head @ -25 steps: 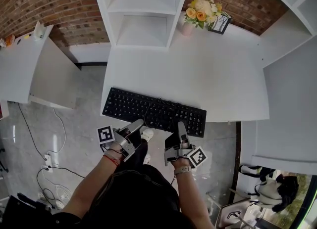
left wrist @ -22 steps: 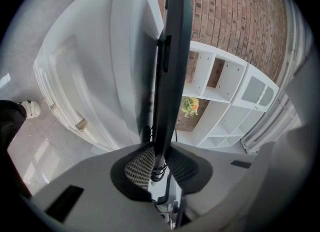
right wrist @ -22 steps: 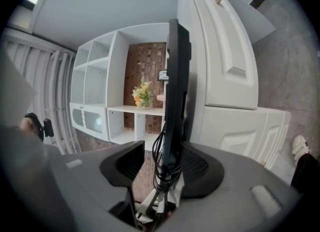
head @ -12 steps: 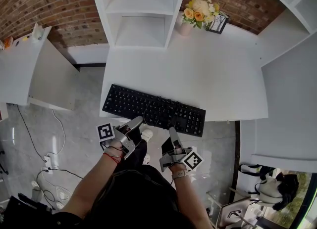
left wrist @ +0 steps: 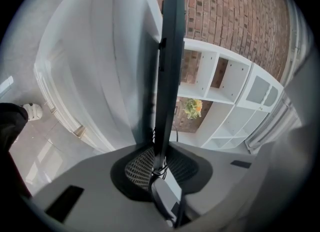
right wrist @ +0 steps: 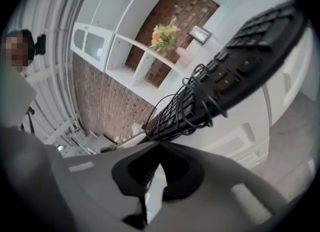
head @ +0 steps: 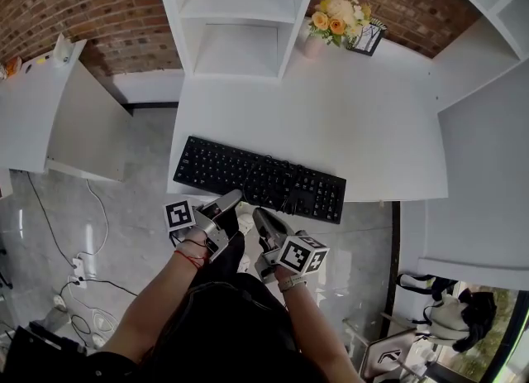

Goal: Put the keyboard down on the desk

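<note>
My left claw (head: 229,201) pinches the near edge of the keyboard (head: 260,181), which lies along the desk (head: 347,125) front, centre frame. My right claw (head: 259,215) has just closed, pressed together on nothing.

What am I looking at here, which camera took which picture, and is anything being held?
A person wears a head camera and holds a two-jaw gripper in each hand; each gripper carries its own camera looking along its jaws. The head view looks down on a white desk with a black keyboard along its front edge, slightly overhanging, and flowers at the back. The left gripper is clamped on the keyboard's near edge. The right gripper has just closed its jaws on nothing; the keyboard's coiled cable shows ahead of it.
</note>
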A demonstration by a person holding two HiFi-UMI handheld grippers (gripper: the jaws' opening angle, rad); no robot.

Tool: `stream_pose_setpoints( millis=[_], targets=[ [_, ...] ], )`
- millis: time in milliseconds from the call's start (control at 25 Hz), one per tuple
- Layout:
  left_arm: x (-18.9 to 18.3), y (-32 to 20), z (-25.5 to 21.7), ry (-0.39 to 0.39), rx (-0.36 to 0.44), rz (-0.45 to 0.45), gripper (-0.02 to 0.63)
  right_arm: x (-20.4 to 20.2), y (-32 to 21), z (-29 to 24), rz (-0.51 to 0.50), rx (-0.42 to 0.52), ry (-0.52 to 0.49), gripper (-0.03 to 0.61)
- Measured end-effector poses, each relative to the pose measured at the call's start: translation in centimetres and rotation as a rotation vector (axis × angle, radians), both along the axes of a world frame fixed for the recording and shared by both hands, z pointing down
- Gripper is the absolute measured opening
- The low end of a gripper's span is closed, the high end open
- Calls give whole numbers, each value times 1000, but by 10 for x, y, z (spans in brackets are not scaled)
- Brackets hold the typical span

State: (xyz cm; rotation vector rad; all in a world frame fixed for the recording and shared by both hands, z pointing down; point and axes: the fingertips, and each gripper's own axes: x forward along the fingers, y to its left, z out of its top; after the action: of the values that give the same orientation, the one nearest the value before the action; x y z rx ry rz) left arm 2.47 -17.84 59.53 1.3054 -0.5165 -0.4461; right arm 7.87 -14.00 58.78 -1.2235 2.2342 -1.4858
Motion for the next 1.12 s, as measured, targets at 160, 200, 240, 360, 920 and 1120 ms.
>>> stream_pose_setpoints(
  millis=[160,200,240,360,920,1120],
  targets=[
    [-1,-4,-2,-6,6,0,63,-4,-4,2,-31,-6,44,2],
    [0,-4,-3,-8,6,0,63,-3,-5,2,-25,-5,40,2],
    [0,-5,-3,-11,6,-1,63,-3,-6,1,-14,-5,31,2],
    [-1,-7,-6,-30,12,5,77,-4,-9,-1,19,-9,-14,2],
    [3,-2,-13,-83,50,98,112,5,-34,14,120,-106,-94,2],
    [3,-4,-18,-199,135,145,38,9,-44,13,129,-123,-101,2]
  ],
)
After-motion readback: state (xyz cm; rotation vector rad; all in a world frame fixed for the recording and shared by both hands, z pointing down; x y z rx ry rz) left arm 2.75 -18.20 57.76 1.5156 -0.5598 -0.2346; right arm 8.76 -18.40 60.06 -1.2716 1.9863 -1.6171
